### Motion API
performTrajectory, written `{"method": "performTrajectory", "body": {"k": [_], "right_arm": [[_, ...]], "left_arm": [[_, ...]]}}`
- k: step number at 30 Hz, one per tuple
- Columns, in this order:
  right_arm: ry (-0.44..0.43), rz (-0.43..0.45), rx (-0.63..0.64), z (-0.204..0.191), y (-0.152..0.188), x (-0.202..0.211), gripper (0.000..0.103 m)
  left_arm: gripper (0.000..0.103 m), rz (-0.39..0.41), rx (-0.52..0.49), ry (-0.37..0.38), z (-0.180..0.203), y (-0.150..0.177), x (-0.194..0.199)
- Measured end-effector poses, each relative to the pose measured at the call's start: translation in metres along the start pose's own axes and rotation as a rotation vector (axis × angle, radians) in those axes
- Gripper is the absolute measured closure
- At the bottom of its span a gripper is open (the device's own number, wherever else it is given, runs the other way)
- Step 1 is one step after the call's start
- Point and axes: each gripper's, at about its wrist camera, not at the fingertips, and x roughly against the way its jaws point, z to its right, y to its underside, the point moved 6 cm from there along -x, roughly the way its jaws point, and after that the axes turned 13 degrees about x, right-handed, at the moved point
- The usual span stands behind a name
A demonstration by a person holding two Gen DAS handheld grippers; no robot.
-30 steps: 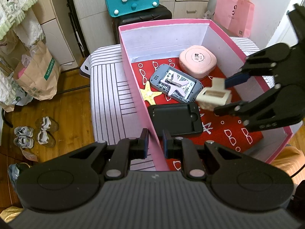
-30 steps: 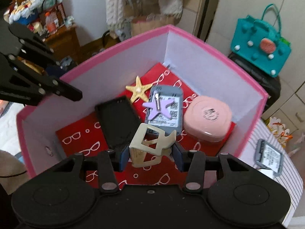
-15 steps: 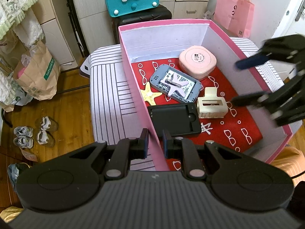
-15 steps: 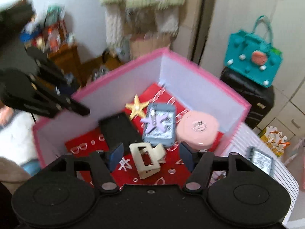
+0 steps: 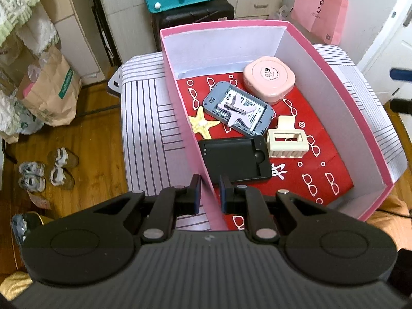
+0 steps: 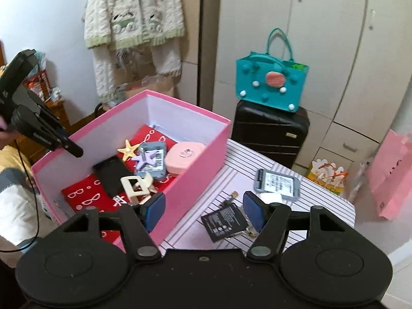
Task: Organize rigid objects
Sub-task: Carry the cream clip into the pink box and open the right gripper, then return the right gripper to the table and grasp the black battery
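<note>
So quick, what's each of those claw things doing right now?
Left gripper: closed on the side wall of the pink box.
Right gripper: open and empty; its jaws have just been opening.

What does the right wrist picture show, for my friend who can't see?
The open, empty right gripper hovers over a pink box's edge. Inside lie a cream hair clip, stars and cases. A battery and grey case wait on the striped table; the left gripper pinches the box's far wall.

A teal handbag [image 6: 272, 87] is seen resting on a black suitcase [image 6: 269, 132]. A pink paper bag [image 5: 319, 9] is propped beside white cabinets [image 6: 322, 38]; small shoes [image 5: 46, 171] are scattered on the wooden floor [image 5: 85, 159].
</note>
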Motion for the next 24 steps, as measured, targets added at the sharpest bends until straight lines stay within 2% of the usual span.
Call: {"method": "performTrajectory", "body": {"k": [5, 10, 24], "right_arm": [[0.009, -0.008, -0.001, 0.004, 0.031, -0.012, 0.031], [0.025, -0.005, -0.012, 0.013, 0.046, -0.019, 0.029], [-0.050, -0.005, -0.057, 0.023, 0.072, -0.047, 0.029]], "left_arm": [[0.089, -0.033, 0.031, -0.005, -0.002, -0.007, -0.003], [0.089, -0.045, 0.053, -0.019, -0.002, -0.015, -0.007], [0.091, -0.033, 0.108, -0.035, -0.007, -0.035, -0.018]]}}
